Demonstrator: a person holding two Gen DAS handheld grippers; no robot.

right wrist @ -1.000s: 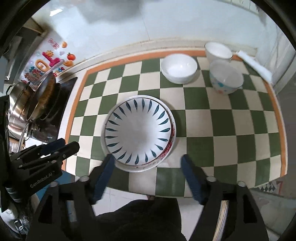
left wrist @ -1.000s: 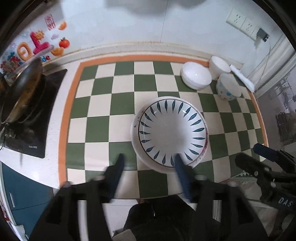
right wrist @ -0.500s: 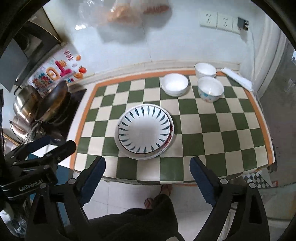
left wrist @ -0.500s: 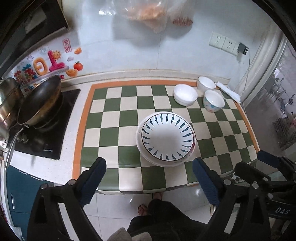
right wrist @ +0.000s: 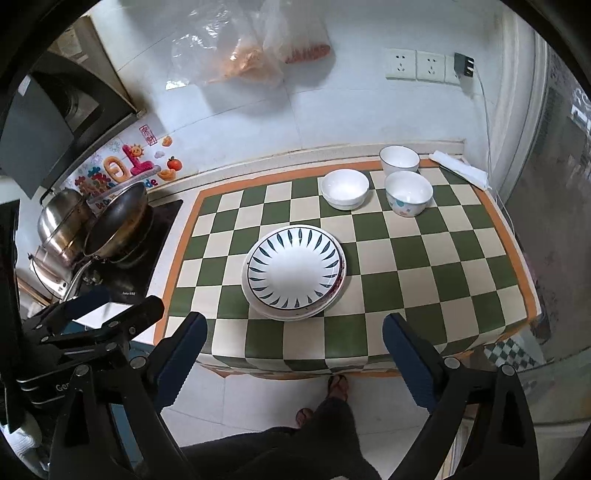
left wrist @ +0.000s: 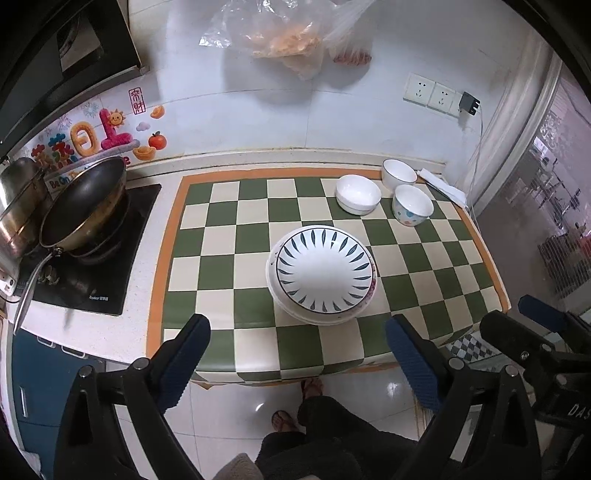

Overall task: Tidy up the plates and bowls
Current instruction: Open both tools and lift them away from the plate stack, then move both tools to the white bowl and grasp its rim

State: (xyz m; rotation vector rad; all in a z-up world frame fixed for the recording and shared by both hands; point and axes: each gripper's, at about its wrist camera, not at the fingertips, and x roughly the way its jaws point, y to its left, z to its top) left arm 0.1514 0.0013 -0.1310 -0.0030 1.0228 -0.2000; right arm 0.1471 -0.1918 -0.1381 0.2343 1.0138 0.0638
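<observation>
A stack of plates [left wrist: 322, 275], the top one white with blue leaf marks, sits in the middle of the green-and-cream checkered counter [left wrist: 229, 236]; it also shows in the right wrist view [right wrist: 295, 271]. Three bowls stand at the back right: a wide white bowl [left wrist: 357, 194], a white bowl with a dark rim [left wrist: 399, 173] and a spotted bowl [left wrist: 412, 205]. My left gripper [left wrist: 297, 349] and my right gripper [right wrist: 291, 347] are both open and empty, held high and back from the counter's front edge.
A wok [left wrist: 83, 205] and a steel pot [left wrist: 16, 199] sit on the black cooktop [left wrist: 92, 284] at the left. A folded cloth [left wrist: 441, 186] lies at the back right corner. Plastic bags [left wrist: 284, 33] hang on the wall. The person's feet [left wrist: 291, 406] are below the counter edge.
Both grippers have pulled up and back from the plate stack, and the view has widened. The left jaws, close together a second ago, now stand wide open. The plates stay put.
</observation>
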